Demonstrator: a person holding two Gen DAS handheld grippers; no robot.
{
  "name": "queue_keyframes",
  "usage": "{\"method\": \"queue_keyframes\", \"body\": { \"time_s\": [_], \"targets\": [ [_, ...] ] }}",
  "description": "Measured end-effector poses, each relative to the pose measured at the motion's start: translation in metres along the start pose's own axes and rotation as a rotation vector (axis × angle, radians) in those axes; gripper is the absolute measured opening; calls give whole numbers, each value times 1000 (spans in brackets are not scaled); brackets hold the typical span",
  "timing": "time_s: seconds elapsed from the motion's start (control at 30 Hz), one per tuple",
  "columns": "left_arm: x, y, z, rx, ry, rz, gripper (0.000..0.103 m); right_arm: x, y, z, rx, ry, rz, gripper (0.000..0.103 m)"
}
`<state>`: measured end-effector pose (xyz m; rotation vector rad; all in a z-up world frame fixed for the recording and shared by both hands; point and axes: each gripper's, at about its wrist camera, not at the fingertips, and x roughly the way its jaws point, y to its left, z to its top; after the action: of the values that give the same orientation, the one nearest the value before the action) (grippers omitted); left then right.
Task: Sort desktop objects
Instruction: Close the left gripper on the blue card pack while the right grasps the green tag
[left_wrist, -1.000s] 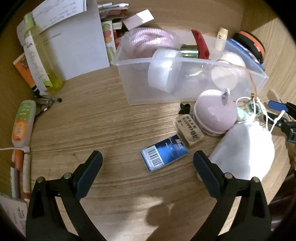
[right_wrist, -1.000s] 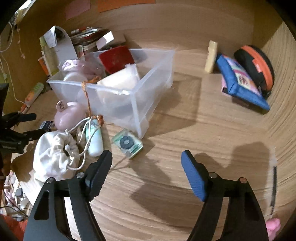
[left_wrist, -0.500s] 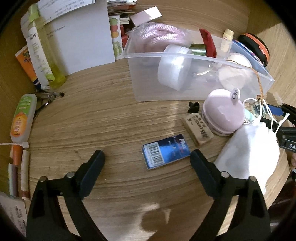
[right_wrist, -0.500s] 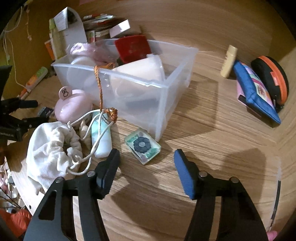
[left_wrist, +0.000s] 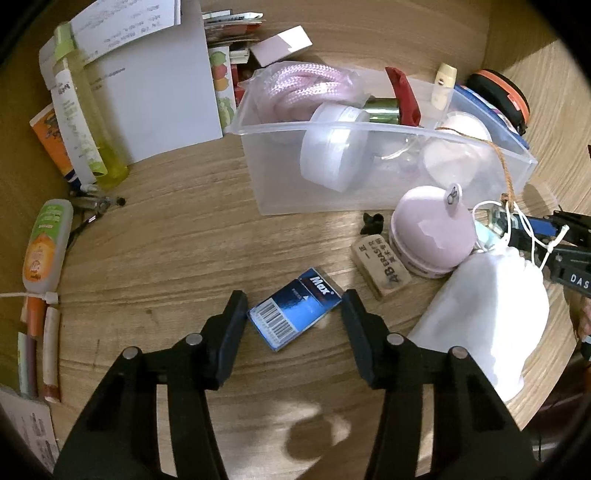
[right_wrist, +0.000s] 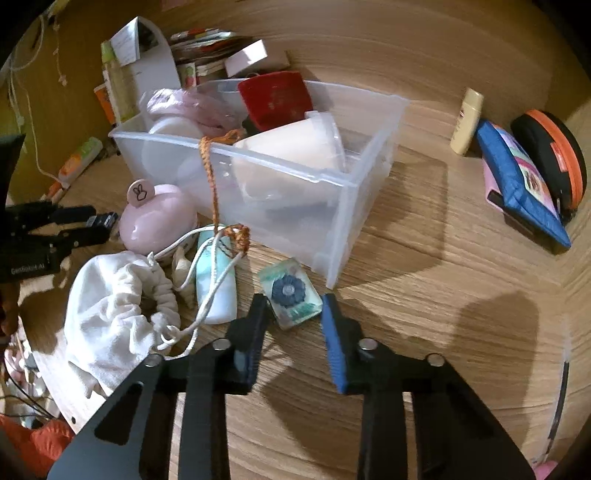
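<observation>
A blue staple box (left_wrist: 293, 310) lies flat on the wooden desk. My left gripper (left_wrist: 294, 308) straddles it, and its closing jaws touch the box's two ends. A clear resin block with a blue flower (right_wrist: 290, 295) lies just in front of the clear plastic bin (right_wrist: 277, 162). My right gripper (right_wrist: 293, 306) has its jaws closing on this block, with the pads against its sides. In each wrist view the other gripper shows at the edge: right gripper (left_wrist: 554, 236), left gripper (right_wrist: 74, 225).
By the bin (left_wrist: 388, 129) lie a pink round case (left_wrist: 428, 232), an eraser (left_wrist: 380, 267), a white drawstring pouch (right_wrist: 110, 302) and a pale tube (right_wrist: 216, 288). A blue pouch (right_wrist: 517, 184) and an orange-black case (right_wrist: 554, 155) sit far right. Tubes and papers line the left.
Both pairs of jaws have narrowed from wide open. The left ones now flank the blue box, the right ones the flower block, and each gripper has moved closer to its object.
</observation>
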<state>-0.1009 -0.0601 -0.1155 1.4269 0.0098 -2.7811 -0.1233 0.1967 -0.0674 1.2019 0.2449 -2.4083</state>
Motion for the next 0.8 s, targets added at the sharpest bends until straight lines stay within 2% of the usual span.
{"method": "queue_keyframes", "body": {
  "time_s": [0.33, 0.67, 0.8],
  "targets": [
    [-13, -3, -6, -30, -39, -20, 52, -21, -20, -20, 99, -13, 20, 24],
    [-40, -7, 14, -58, -126, -66, 52, -55, -35, -27, 133, -79, -14, 22],
    [-54, -8, 21, -64, -173, -51, 52, -63, -35, -23, 126, -100, -28, 22]
  ]
}}
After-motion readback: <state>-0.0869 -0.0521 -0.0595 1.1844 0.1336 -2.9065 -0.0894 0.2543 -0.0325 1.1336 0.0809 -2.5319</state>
